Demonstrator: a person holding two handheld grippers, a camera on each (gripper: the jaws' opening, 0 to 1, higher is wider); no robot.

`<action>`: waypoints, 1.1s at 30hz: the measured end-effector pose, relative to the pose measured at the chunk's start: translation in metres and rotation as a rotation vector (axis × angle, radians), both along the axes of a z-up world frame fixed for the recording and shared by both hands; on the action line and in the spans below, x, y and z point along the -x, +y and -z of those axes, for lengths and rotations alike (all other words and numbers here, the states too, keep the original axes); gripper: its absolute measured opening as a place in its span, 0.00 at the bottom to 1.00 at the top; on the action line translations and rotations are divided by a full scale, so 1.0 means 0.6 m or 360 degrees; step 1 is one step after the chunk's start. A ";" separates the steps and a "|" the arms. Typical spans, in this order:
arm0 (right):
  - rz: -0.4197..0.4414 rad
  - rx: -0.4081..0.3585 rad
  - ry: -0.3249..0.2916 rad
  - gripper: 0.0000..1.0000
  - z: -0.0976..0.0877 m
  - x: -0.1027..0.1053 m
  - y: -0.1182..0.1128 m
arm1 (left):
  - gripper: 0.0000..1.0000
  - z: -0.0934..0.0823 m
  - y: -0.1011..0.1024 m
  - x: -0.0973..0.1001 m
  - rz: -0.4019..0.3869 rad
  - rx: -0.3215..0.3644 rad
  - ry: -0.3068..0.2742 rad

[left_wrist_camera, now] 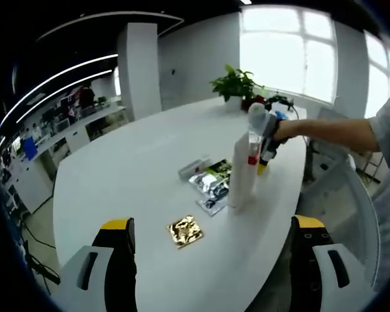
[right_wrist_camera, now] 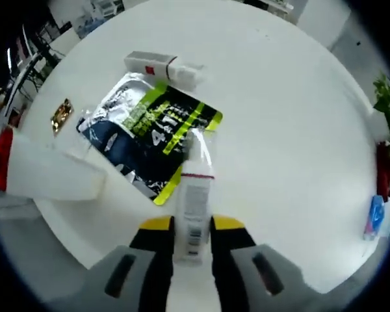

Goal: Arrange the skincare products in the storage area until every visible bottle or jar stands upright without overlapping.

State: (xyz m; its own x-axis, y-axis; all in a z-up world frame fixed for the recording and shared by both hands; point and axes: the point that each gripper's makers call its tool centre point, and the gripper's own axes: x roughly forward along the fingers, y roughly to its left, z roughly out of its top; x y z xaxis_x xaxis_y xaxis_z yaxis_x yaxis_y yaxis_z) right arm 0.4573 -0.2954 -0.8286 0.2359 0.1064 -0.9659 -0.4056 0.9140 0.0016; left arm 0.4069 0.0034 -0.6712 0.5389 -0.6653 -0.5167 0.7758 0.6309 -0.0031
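My right gripper (right_wrist_camera: 192,224) is shut on a slim white bottle (right_wrist_camera: 196,195) whose clear cap points away from me, over a black-and-green sachet (right_wrist_camera: 162,127). To its left is a big white bottle (right_wrist_camera: 49,174) with a red end. In the left gripper view that tall white bottle (left_wrist_camera: 240,175) stands upright beside the sachets (left_wrist_camera: 211,185), and the right gripper (left_wrist_camera: 266,149), held by a person's hand, hangs just behind it. A white tube (right_wrist_camera: 159,65) lies flat beyond the sachets. My left gripper (left_wrist_camera: 213,223) is open above the near table edge.
A gold foil sachet (left_wrist_camera: 185,231) lies on the white oval table (left_wrist_camera: 130,162) in front of the left jaws. A potted plant (left_wrist_camera: 234,84) and cables stand at the far end. A blue item (right_wrist_camera: 375,218) sits near the table's edge at the right.
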 end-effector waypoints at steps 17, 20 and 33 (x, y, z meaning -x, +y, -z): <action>0.0033 -0.0567 -0.0114 0.18 -0.020 0.007 0.027 | 0.97 0.004 -0.038 0.022 -0.0102 -0.0005 -0.0003; 0.0046 -0.0668 -0.0144 0.18 -0.027 0.017 0.029 | 0.97 0.001 -0.048 0.021 -0.0125 0.0052 0.0010; 0.0061 -0.1034 -0.0357 0.18 -0.097 0.059 0.060 | 0.97 0.004 -0.091 0.039 -0.0084 0.0075 0.0039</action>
State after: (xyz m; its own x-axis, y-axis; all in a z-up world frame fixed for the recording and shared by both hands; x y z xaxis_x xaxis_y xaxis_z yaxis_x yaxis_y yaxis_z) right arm 0.4217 -0.2595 -0.7703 0.4380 0.6350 -0.6364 -0.4278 0.7698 0.4736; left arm 0.3835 -0.0513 -0.6738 0.5614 -0.6601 -0.4990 0.7409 0.6696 -0.0521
